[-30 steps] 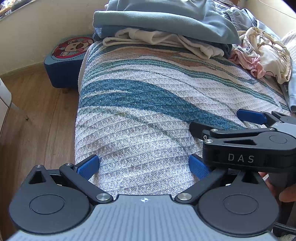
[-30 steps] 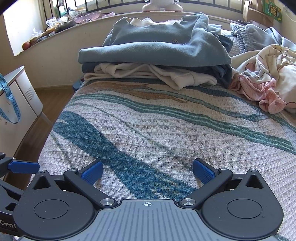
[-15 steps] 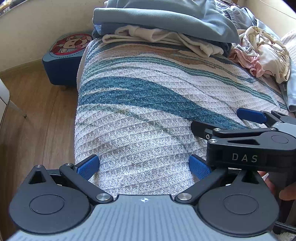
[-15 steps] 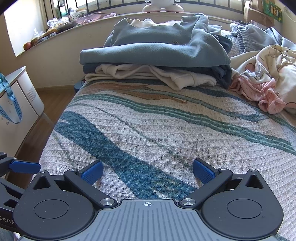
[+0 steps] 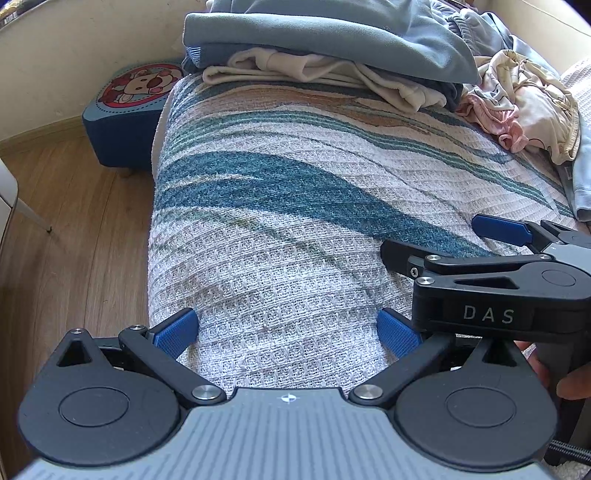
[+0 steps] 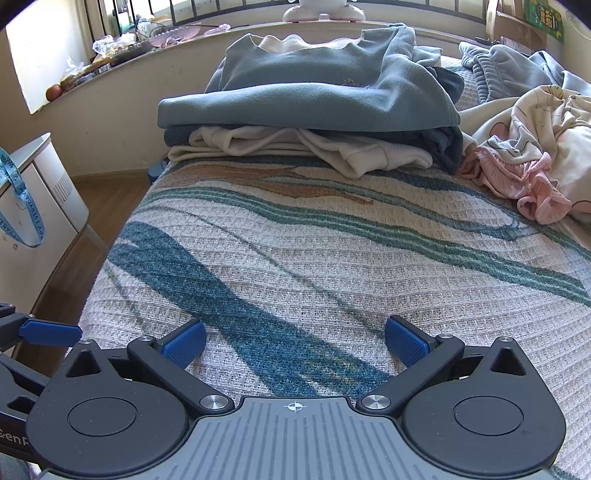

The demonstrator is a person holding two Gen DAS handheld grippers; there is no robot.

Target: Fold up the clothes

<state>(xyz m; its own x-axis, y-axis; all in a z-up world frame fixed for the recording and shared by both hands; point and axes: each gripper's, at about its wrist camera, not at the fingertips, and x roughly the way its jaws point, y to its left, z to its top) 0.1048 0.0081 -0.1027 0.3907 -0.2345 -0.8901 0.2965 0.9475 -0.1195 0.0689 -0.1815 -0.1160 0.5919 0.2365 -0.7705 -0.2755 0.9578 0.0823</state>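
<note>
A stack of folded clothes, a grey-blue sweatshirt (image 6: 314, 99) on top of a cream garment (image 6: 295, 147), lies at the far end of the bed; it also shows in the left wrist view (image 5: 325, 33). A crumpled pink and cream heap of clothes (image 6: 524, 155) lies to its right, also in the left wrist view (image 5: 517, 99). My left gripper (image 5: 288, 332) is open and empty over the near end of the bed. My right gripper (image 6: 295, 341) is open and empty beside it, and shows in the left wrist view (image 5: 480, 251).
The bed has a white waffle blanket with blue and teal waves (image 6: 332, 258). A blue footstool with a cartoon top (image 5: 129, 107) stands on the wood floor (image 5: 66, 240) left of the bed. A white cabinet (image 6: 33, 206) stands at the left. A windowsill with clutter (image 6: 122, 48) runs behind.
Both grippers have moved slightly forward along the bed toward the folded stack. Both stay open and empty.
</note>
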